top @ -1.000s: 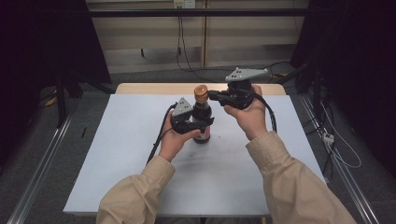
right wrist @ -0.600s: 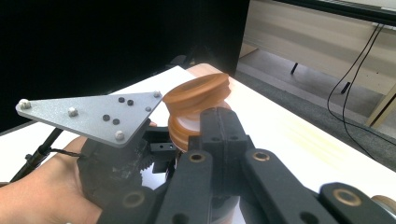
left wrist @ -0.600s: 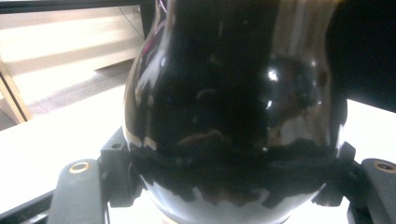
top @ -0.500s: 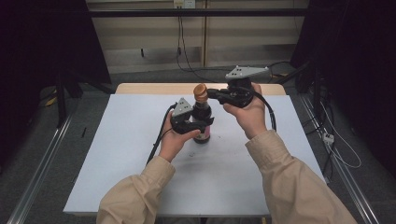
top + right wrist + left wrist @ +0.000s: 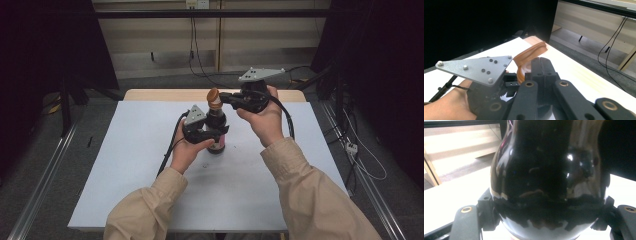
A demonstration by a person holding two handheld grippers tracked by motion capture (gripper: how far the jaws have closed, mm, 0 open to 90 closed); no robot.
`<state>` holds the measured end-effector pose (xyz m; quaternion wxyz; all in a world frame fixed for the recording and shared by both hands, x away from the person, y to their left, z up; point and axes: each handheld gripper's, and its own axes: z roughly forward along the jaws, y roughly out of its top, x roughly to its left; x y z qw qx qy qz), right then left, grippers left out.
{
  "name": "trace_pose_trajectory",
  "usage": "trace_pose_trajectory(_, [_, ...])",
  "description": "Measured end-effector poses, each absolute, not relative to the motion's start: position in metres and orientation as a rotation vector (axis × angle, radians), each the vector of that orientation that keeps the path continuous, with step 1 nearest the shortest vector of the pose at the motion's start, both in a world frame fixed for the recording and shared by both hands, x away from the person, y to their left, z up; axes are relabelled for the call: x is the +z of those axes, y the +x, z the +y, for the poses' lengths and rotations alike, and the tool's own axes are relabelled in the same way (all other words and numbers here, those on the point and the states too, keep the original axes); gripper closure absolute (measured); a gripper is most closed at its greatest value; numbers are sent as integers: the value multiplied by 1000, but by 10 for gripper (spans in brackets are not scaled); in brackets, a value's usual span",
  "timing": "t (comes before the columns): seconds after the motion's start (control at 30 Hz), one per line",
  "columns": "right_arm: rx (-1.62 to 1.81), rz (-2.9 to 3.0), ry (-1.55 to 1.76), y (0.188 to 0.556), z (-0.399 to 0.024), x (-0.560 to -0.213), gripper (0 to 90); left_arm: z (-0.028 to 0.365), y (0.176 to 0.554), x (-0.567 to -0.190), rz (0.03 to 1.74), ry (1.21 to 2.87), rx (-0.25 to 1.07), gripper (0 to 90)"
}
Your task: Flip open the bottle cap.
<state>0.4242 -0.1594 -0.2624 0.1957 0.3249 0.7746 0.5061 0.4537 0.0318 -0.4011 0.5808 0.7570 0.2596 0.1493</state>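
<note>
Centre of high view: dark glossy glass bottle (image 5: 216, 131) stands upright on the pale bench (image 5: 130, 150) | left tongs (image 5: 209, 131) clamp its belly, bracing it | right tongs (image 5: 223, 98) pinch the orange-brown cap (image 5: 214, 96), apparently to unscrew it

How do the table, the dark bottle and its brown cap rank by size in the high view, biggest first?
1. table, by far the largest.
2. dark bottle, clamped by the left gripper.
3. brown cap, smallest, held by the right gripper.
</note>
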Motion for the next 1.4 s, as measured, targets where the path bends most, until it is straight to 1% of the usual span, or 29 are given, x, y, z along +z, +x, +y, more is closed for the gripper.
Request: trace_pose_trajectory(1.4, [1438,2153,884,420,-148,-257,900,31,453,-403,594,1762,365,278])
